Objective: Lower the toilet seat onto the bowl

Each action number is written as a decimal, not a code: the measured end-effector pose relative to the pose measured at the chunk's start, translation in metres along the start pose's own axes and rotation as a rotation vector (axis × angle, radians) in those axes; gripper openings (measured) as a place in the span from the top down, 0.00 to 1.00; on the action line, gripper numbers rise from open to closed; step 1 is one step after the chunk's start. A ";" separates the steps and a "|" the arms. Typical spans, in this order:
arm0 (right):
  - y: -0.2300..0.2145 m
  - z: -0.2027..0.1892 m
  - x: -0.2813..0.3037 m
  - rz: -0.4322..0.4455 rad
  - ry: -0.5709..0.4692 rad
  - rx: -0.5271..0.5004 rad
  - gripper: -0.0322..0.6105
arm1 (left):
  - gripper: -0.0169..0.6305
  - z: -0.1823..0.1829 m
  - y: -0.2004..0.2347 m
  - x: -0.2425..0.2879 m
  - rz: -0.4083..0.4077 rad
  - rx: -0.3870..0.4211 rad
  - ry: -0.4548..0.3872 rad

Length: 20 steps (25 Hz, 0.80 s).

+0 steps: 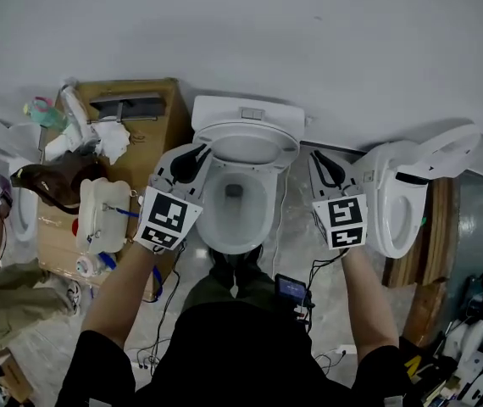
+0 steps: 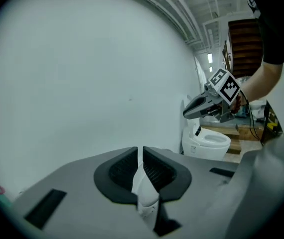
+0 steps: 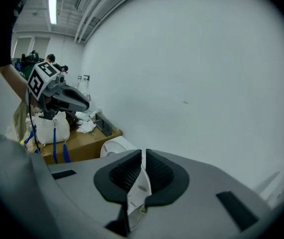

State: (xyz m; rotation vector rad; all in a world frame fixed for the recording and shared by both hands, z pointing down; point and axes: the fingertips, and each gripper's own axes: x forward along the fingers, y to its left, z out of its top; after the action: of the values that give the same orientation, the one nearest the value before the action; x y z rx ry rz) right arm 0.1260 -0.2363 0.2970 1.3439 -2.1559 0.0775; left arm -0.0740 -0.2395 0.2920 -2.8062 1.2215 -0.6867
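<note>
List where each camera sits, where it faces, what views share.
Head view: on the person's head, facing steeply down at the white ceramic toilet; shows both forearms, left gripper, right gripper.
Left gripper view: on the left gripper, facing the white wall; own shut jaws, plus the right gripper.
Right gripper view: on the right gripper, facing the same wall; own shut jaws, plus the left gripper, brown wooden cabinet.
Shared: each gripper view shows the other gripper.
</note>
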 end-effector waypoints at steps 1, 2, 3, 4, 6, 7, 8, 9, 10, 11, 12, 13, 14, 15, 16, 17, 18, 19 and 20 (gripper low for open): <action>-0.003 -0.005 0.008 -0.004 0.001 0.001 0.88 | 0.94 -0.003 0.003 0.007 0.008 0.017 0.011; -0.005 -0.009 0.016 -0.007 -0.001 0.002 0.88 | 0.94 -0.008 0.006 0.015 0.016 0.030 0.022; -0.006 -0.012 0.023 -0.005 -0.002 0.000 0.88 | 0.93 -0.013 0.008 0.023 0.019 0.041 0.035; -0.006 -0.014 0.031 0.004 0.001 -0.005 0.88 | 0.89 -0.019 0.009 0.031 0.018 0.053 0.053; -0.003 -0.020 0.047 0.035 0.019 -0.022 0.88 | 0.75 -0.032 0.010 0.049 0.003 0.075 0.101; -0.002 -0.024 0.056 0.052 0.033 -0.031 0.88 | 0.74 -0.039 0.010 0.058 -0.008 0.081 0.126; -0.001 -0.028 0.065 0.068 0.047 -0.041 0.88 | 0.74 -0.047 0.010 0.067 -0.018 0.089 0.149; 0.000 -0.033 0.074 0.081 0.060 -0.052 0.88 | 0.74 -0.054 0.009 0.075 -0.028 0.101 0.171; 0.002 -0.038 0.082 0.094 0.072 -0.064 0.88 | 0.74 -0.062 0.008 0.083 -0.035 0.118 0.191; 0.004 -0.043 0.091 0.106 0.083 -0.076 0.88 | 0.74 -0.069 0.007 0.090 -0.040 0.136 0.207; 0.007 -0.049 0.098 0.120 0.094 -0.087 0.87 | 0.74 -0.076 0.006 0.096 -0.044 0.153 0.221; 0.010 -0.055 0.106 0.138 0.106 -0.095 0.87 | 0.74 -0.082 0.006 0.102 -0.047 0.163 0.234; 0.013 -0.061 0.113 0.155 0.119 -0.100 0.83 | 0.74 -0.088 0.006 0.108 -0.049 0.167 0.246; 0.016 -0.066 0.120 0.169 0.133 -0.107 0.80 | 0.74 -0.093 0.007 0.113 -0.049 0.167 0.255; 0.018 -0.071 0.127 0.175 0.146 -0.118 0.80 | 0.74 -0.096 0.009 0.118 -0.048 0.164 0.262; 0.020 -0.075 0.132 0.174 0.156 -0.133 0.80 | 0.74 -0.099 0.011 0.122 -0.045 0.163 0.268; 0.020 -0.078 0.137 0.169 0.162 -0.151 0.80 | 0.74 -0.101 0.012 0.126 -0.045 0.161 0.275; 0.020 -0.080 0.141 0.160 0.166 -0.170 0.80 | 0.74 -0.102 0.013 0.131 -0.047 0.159 0.284; 0.020 -0.081 0.145 0.151 0.168 -0.190 0.80 | 0.74 -0.105 0.013 0.135 -0.052 0.154 0.297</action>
State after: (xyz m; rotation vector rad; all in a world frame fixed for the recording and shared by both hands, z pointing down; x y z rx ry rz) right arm 0.1001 -0.3142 0.4426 1.0298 -2.0625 0.0416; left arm -0.0433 -0.3253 0.4372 -2.6868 1.0757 -1.1811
